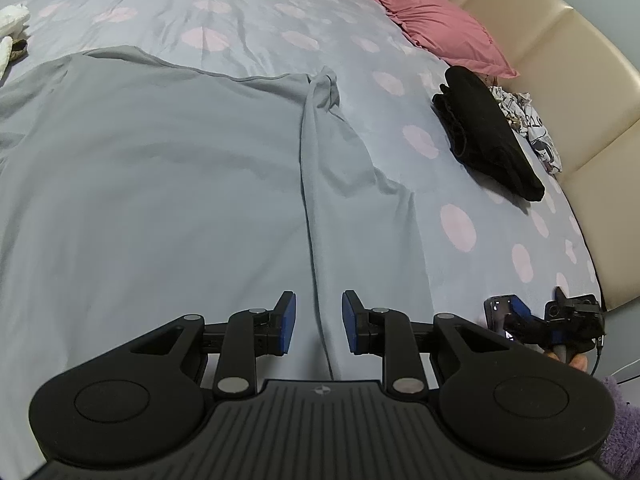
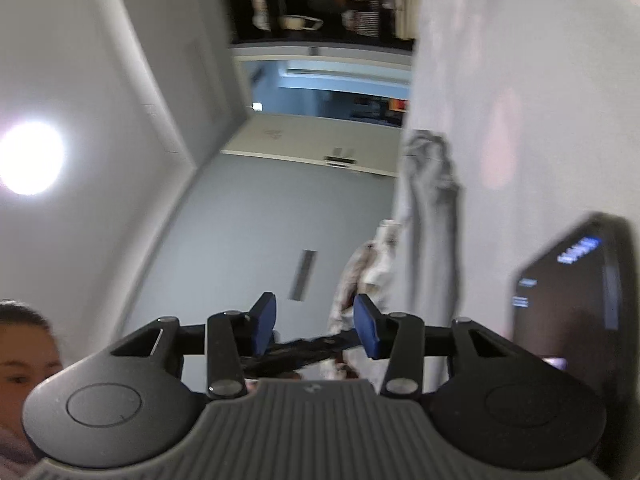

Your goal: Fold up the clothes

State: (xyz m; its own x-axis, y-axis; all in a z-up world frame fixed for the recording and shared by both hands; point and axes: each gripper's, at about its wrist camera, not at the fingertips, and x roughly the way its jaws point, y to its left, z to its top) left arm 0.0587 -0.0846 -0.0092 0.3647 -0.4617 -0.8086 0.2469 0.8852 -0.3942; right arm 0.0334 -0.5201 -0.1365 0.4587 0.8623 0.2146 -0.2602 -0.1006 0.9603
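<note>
Left wrist view: your left gripper [image 1: 319,322] hangs over the pale grey garment [image 1: 160,184], which is spread flat on the bed's light-blue sheet w/ pink dots [image 1: 248,16]. Its blue-padded fingers [image 1: 286,322] are spread apart w/ nothing between them, straddling a long vertical fold edge in the cloth. To the right on the sheet lie a folded black garment [image 1: 486,136] and, beside it, a printed white cloth [image 1: 534,128], next to the cream padded headboard [image 1: 560,48]. A pink pillow [image 1: 436,24] sits farther up. Your right gripper [image 1: 560,320] shows at the bed's edge, lower right.

Right wrist view (blurred, rolled sideways): right gripper [image 2: 315,326] fingers spread, holding nothing, aimed toward the room's grey wall [image 2: 248,216]; the grey garment [image 2: 430,216] is visible at right.
</note>
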